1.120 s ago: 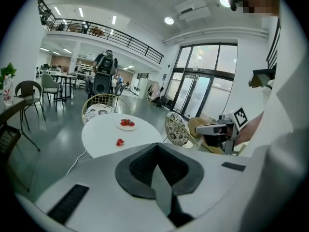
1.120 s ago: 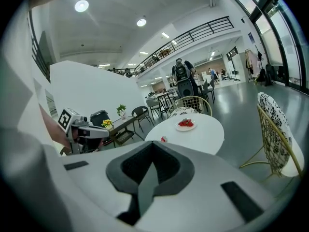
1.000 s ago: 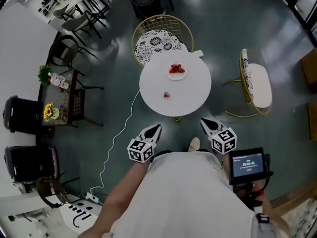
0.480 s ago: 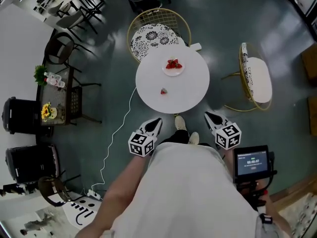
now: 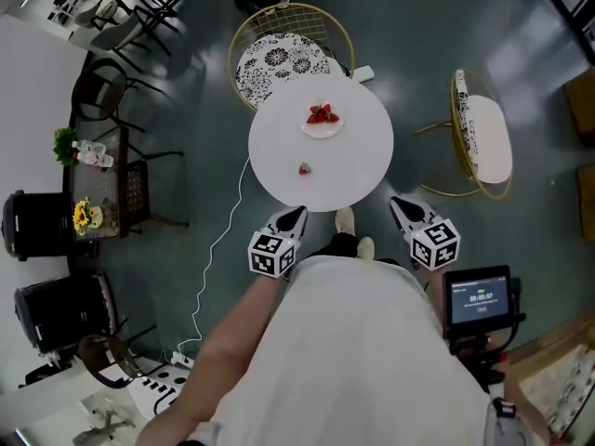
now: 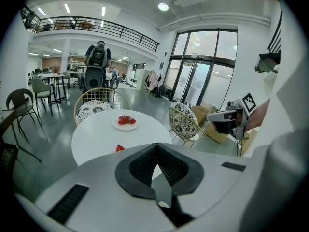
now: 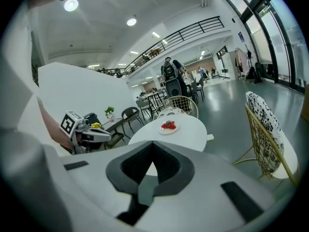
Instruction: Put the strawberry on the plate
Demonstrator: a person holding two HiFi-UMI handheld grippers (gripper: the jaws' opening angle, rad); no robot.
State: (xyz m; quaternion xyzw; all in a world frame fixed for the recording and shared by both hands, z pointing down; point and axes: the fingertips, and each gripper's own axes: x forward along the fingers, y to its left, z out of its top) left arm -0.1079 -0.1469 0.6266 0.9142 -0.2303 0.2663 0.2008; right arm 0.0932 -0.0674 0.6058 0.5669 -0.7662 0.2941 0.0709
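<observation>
Both tools are clenched with nothing between the jaws: the left hand-held gripper (image 5: 292, 217) and the right hand-held gripper (image 5: 405, 208) hang just short of the near edge of the round white tabletop (image 5: 358, 161), not yet over it. The loose strawberry (image 5: 304, 168) lies alone on the tabletop, on the near side of the middle, well apart from the plate (image 5: 310, 128) farther back.

The main risk is coming in with the jaws closed: a shut tip would nudge the berry and send it rolling toward the edge, so the jaws need to part first. Too hard a squeeze would probably bruise soft fruit. A white cable (image 5: 216, 249) on the floor runs close to the person's feet and could catch a step.

The plate already holds a small heap of red strawberries (image 5: 322, 113), perhaps three, though they are too small to count; a careless set-down could knock one off
</observation>
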